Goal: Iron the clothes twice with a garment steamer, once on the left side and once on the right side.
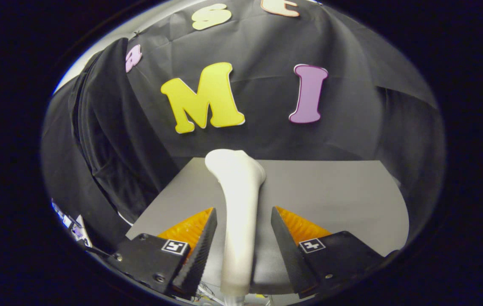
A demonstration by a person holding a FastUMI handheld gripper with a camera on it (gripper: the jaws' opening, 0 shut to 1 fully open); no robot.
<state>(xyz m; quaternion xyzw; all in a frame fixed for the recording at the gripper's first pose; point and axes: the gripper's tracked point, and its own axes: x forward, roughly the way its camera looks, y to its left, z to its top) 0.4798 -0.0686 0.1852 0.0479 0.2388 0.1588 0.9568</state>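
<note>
Steamer [238, 212] stood between the fingers of the hand-held gripper [239, 238], which were spread wide with a gap either side. Closing squarely on its handle seemed best. Beyond lay the desk [334, 191]; a dark garment [105, 140] hung past its left edge.

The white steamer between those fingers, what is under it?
The steamer lies on a grey table, between the open fingers, apparently untouched. The table under its handle is covered.
</note>
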